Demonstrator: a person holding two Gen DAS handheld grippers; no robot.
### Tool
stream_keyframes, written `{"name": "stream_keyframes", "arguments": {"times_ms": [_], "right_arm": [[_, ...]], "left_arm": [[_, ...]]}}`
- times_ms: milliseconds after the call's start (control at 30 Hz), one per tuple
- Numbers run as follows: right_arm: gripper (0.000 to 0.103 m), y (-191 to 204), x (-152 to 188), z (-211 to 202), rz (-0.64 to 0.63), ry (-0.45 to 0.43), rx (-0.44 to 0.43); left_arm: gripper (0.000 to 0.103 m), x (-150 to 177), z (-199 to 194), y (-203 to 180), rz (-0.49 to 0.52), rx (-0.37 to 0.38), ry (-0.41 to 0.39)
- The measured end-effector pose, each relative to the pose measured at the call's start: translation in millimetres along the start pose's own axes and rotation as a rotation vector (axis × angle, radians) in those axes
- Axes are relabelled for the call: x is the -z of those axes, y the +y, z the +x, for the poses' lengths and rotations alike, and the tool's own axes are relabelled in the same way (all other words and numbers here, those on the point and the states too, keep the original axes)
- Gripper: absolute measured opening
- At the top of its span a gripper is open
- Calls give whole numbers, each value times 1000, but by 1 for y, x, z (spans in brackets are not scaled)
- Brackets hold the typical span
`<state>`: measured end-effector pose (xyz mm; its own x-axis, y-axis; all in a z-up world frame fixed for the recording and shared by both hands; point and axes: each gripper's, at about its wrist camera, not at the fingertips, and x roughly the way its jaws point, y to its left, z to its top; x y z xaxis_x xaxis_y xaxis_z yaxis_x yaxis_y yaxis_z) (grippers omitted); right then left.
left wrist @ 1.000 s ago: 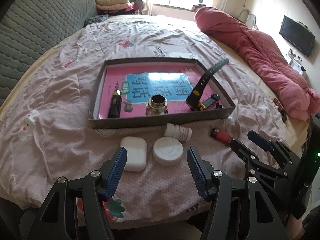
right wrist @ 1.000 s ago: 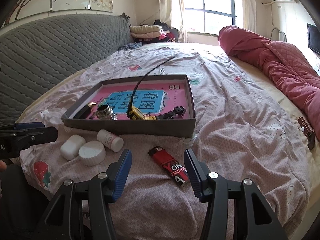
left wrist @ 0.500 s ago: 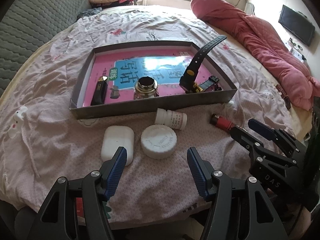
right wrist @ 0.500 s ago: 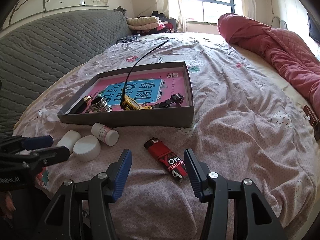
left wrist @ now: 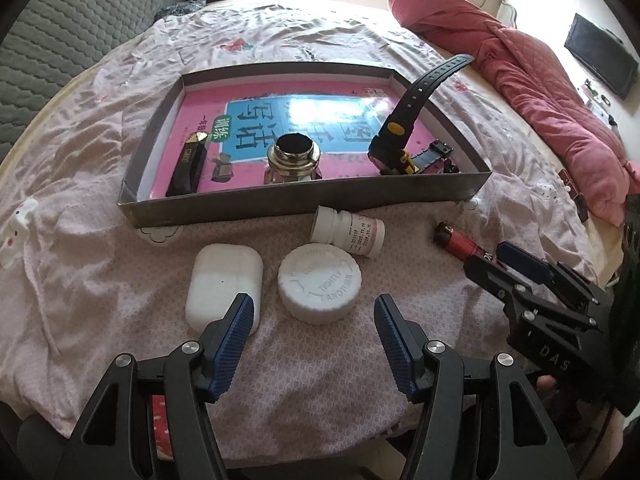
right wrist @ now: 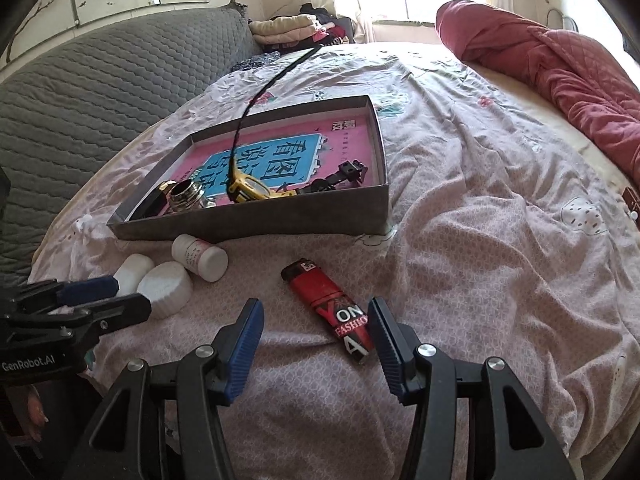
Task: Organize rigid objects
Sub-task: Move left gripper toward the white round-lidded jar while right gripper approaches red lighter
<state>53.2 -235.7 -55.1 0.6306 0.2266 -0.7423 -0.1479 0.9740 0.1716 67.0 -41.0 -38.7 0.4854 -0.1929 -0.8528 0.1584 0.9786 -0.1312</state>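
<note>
Two pairs of blue ribbed fingers, both spread wide, both empty.

Left gripper (left wrist: pixel 314 326): poised low over the bed, nothing between the pads. Straight ahead of the gap: round white ribbed screw cap (left wrist: pixel 319 282), flat on the sheet. Just beside the left finger (left wrist: pixel 234 338), partly overlapped by it in view: white rounded plastic earbud case (left wrist: pixel 224 282). Beyond the cap, on its side: small white pill bottle with pink label (left wrist: pixel 347 233), close to the tray wall. Likely target by alignment: the cap.

Right gripper (right wrist: pixel 315 334): likewise unclenched, no contact visible. Red and black plastic lighter (right wrist: pixel 330 306) flat on the sheet, angled across the gap, lower end near the right finger (right wrist: pixel 382 338). Orientation of the lighter diagonal to the jaws, so some wrist rotation probably needed before closing across its narrow sides.

Farther out: shallow grey cardboard tray with a pink and blue printed floor (left wrist: pixel 304 206), resting on the pink patterned bedsheet (left wrist: pixel 80 184). Already inside: black bar-shaped item with a gold tip (left wrist: pixel 188 168), short metal jar with a dark opening (left wrist: pixel 294 160), black and yellow wristwatch (left wrist: pixel 394 146) with one strap standing up over the rim. Contents spaced along the near wall, presumably to leave room.

Four loose items outside the tray, all near its front wall, within short reach for transfer. Soft, wrinkled bedding underneath: risk of pads snagging fabric on a low grasp.
</note>
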Motion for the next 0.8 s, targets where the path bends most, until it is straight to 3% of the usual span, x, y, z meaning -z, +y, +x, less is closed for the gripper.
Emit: {"name": "stream_keyframes", "arguments": {"times_ms": [433,800], "right_arm": [[56,11,-5,25,-116,60,19],[54,21,-2,25,-157,83,-61]], "left_arm": [[64,-6,19,-3,-12,29,28],[64,-13,27,-2,-23,34,21]]}}
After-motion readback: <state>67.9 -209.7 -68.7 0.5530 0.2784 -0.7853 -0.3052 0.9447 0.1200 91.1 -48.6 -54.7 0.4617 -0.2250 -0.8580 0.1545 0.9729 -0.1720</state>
